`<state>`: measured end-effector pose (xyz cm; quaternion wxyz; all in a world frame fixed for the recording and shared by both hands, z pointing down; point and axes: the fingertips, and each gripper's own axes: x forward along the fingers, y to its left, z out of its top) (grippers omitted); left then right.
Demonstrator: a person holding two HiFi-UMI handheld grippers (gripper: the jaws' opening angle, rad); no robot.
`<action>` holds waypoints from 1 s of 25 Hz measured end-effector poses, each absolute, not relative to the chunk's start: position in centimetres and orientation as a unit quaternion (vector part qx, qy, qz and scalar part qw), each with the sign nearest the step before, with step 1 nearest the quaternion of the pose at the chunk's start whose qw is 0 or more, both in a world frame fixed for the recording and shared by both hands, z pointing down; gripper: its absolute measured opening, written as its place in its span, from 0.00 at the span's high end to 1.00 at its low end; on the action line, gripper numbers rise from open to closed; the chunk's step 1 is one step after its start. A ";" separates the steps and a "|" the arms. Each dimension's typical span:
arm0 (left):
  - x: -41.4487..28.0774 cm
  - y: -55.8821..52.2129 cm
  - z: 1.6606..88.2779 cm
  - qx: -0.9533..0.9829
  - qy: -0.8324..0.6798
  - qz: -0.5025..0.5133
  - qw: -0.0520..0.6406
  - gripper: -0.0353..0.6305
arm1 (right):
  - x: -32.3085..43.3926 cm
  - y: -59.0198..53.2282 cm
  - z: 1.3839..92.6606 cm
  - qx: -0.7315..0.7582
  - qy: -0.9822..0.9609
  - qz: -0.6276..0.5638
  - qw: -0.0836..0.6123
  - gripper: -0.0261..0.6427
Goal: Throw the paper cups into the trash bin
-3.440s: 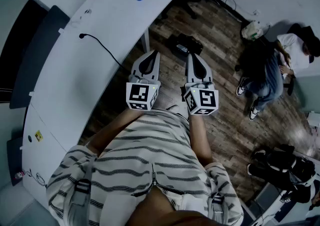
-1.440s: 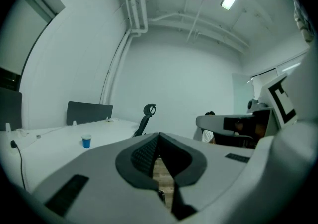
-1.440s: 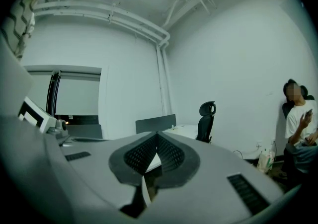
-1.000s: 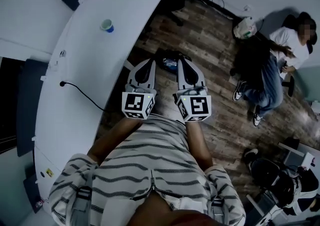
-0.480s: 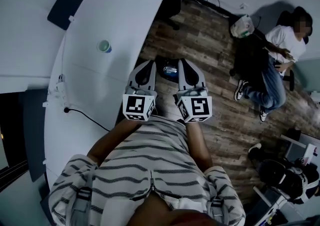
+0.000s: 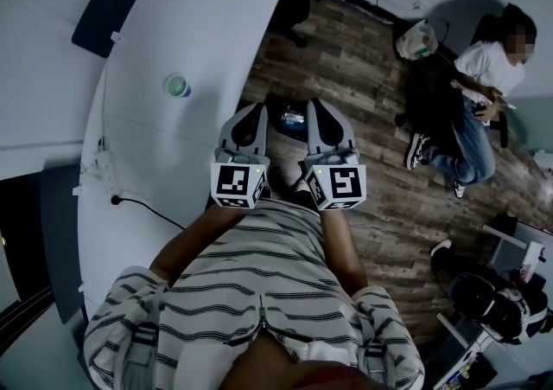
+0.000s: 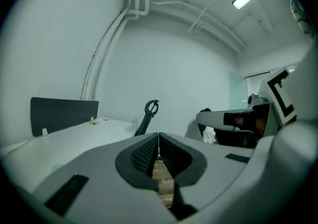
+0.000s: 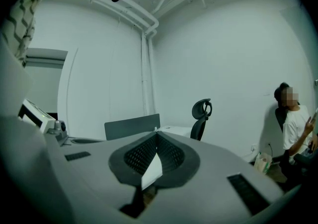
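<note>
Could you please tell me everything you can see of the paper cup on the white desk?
The paper cup looks small and round, seen from above in the head view. Its open mouth faces up, with a pale rim and a greenish inside, and a strip of blue wall shows at its lower right. It stands upright and alone on the curved white desk, roughly midway across the desk's width. Only the desk touches it. Whether it holds anything is too small to tell.

Office; long white desk (image 6: 216, 25); swivel chair (image 8: 200, 118)
</note>
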<state>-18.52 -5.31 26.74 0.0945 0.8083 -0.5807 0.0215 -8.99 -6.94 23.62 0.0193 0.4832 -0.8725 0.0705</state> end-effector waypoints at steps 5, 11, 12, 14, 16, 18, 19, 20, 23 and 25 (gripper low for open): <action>-18.5 -5.6 27.2 0.792 -0.602 0.021 0.101 0.91 | -8.5 -7.3 23.7 0.467 -0.881 0.068 0.023 0.94; -18.8 -5.7 27.9 0.770 -0.628 0.023 0.110 0.91 | -8.2 -7.9 24.7 0.447 -0.891 0.079 0.028 0.94; -18.9 -5.8 28.0 0.767 -0.631 0.024 0.110 0.91 | -8.3 -8.1 25.0 0.444 -0.892 0.081 0.029 0.94; -19.3 -5.9 28.4 0.761 -0.639 0.027 0.112 0.91 | -8.6 -8.3 25.3 0.437 -0.895 0.084 0.033 0.94; -20.0 -6.1 28.9 0.753 -0.647 0.030 0.117 0.91 | -8.9 -8.5 25.6 0.434 -0.896 0.087 0.034 0.94; -20.7 -6.3 29.5 0.745 -0.655 0.033 0.121 0.91 | -9.1 -8.7 26.0 0.432 -0.897 0.090 0.036 0.94; -21.1 -6.3 29.9 0.741 -0.659 0.035 0.123 0.91 | -9.2 -8.8 26.3 0.430 -0.897 0.092 0.038 0.94; -21.5 -6.3 30.4 0.737 -0.663 0.038 0.125 0.91 | -9.4 -8.8 26.7 0.428 -0.898 0.094 0.042 0.94; -22.6 -6.3 31.7 0.724 -0.675 0.046 0.136 0.91 | -9.6 -8.7 27.6 0.424 -0.899 0.099 0.052 0.94; -23.5 -6.5 32.5 0.716 -0.682 0.047 0.141 0.91 | -9.8 -8.6 28.1 0.422 -0.899 0.101 0.058 0.94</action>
